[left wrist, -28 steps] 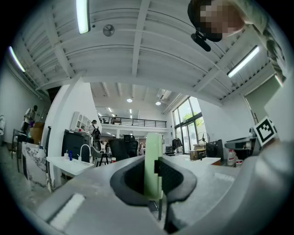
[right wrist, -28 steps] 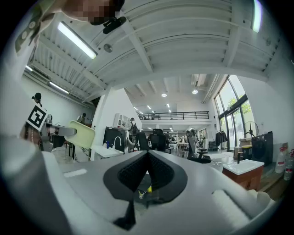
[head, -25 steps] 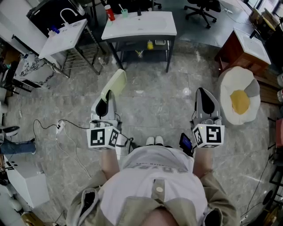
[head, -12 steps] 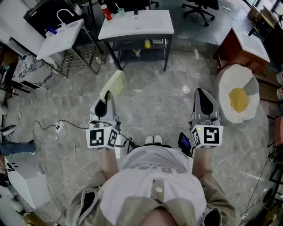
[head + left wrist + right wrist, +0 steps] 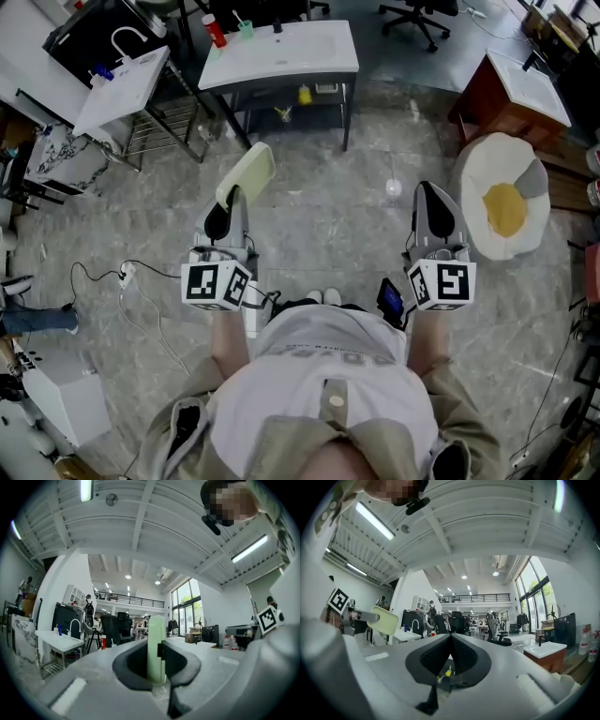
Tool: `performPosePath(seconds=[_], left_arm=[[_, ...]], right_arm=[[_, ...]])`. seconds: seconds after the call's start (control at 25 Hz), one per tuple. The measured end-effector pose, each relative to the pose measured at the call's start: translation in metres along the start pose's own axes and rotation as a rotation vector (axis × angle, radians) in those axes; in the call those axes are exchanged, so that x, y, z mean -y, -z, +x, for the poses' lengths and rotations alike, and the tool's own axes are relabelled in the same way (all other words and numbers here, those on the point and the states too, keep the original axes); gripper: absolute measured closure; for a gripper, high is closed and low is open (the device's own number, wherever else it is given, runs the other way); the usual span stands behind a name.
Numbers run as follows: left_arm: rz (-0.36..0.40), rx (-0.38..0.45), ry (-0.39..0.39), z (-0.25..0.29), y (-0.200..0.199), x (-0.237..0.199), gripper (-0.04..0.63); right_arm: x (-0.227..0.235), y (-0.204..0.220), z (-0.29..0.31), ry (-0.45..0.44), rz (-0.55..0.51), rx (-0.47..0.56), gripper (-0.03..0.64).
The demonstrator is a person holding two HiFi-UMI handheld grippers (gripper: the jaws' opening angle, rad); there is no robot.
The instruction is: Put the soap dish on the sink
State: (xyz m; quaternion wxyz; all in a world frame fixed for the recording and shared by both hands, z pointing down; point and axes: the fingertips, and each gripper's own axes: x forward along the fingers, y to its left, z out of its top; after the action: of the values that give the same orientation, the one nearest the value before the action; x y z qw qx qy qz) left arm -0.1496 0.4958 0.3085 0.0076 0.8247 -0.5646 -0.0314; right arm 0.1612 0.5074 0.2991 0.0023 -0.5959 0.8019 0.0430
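My left gripper (image 5: 232, 202) is shut on the pale green soap dish (image 5: 247, 174), which sticks out ahead of its jaws over the stone floor. In the left gripper view the soap dish (image 5: 155, 648) stands on edge, pinched between the jaws. The white sink (image 5: 279, 52) on a dark frame stands straight ahead, well beyond the dish. My right gripper (image 5: 429, 199) hovers level at the right, shut with nothing in it; from its own view the jaws (image 5: 450, 644) meet, and the dish (image 5: 384, 620) shows off to the left.
A second white sink with a tap (image 5: 120, 75) stands at the far left. A red bottle (image 5: 214, 29) and a green cup (image 5: 245, 29) sit on the main sink's back edge. An egg-shaped cushion (image 5: 503, 209) and a wooden cabinet (image 5: 509, 89) are at the right. A cable (image 5: 131, 281) lies on the floor.
Both grippers have moved forward toward the sink, the left one carrying the soap dish along. Neither jaw state has changed.
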Motion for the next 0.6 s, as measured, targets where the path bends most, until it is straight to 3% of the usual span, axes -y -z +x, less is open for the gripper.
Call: performPosePath(seconds=[0.36, 0.6], left_arm=[[-0.121, 0.013, 0.092, 0.027, -0.007, 0.025, 0.571], [-0.210, -0.017, 0.186, 0.036, -0.005, 0.043, 0.571]], right_arm=[[0.035, -0.008, 0.009, -0.028, 0.232, 0.106, 0.596], [0.032, -0.011, 0.019, -0.134, 0.396, 0.141, 0.403]])
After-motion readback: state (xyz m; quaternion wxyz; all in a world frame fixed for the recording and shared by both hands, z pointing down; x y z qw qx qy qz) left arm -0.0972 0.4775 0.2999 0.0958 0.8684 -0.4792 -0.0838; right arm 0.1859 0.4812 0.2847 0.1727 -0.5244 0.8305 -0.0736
